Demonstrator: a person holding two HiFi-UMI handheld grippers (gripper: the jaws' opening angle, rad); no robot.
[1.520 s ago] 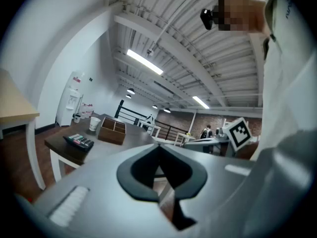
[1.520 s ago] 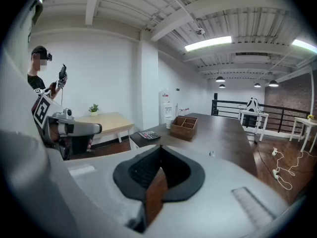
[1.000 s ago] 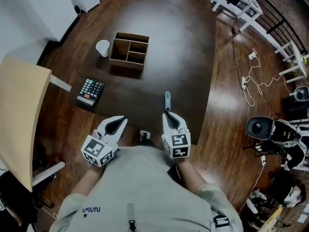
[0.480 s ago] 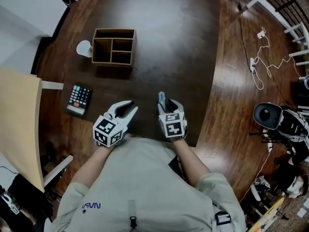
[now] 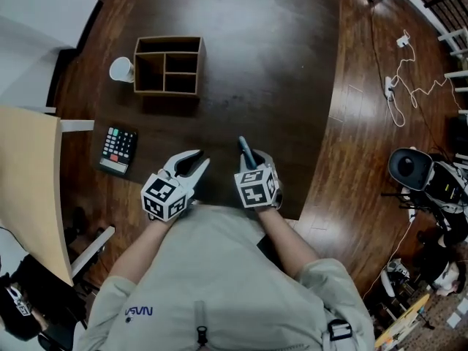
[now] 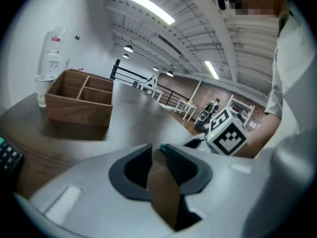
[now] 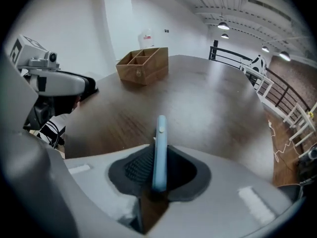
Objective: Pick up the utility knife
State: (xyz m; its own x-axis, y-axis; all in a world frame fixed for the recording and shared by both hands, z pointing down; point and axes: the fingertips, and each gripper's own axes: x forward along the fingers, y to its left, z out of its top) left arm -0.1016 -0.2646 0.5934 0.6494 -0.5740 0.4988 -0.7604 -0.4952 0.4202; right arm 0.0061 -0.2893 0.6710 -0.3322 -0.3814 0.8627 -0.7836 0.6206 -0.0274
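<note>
The light blue utility knife (image 5: 243, 150) lies near the front edge of the dark wooden table (image 5: 278, 64). My right gripper (image 5: 249, 161) points steeply down at it and its jaws are closing, both pads against the handle. In the right gripper view the utility knife (image 7: 159, 148) stands on edge between the pads and sticks out ahead of my right gripper (image 7: 159, 158). My left gripper (image 5: 197, 161) hovers just left of it, low over the table. In the left gripper view my left gripper (image 6: 158, 150) has its fingertips almost touching, with nothing between them.
A wooden box with compartments (image 5: 167, 64) stands at the far left of the table, a white cup (image 5: 121, 69) beside it. A calculator (image 5: 118, 151) lies left of my left gripper. A pale wooden board (image 5: 29, 181) is off the table's left side. Cables and stands lie on the floor at right.
Both grippers have come down toward the table. The right gripper went from behind the knife's near end to having the handle between its pads. The left gripper moved a little right.
</note>
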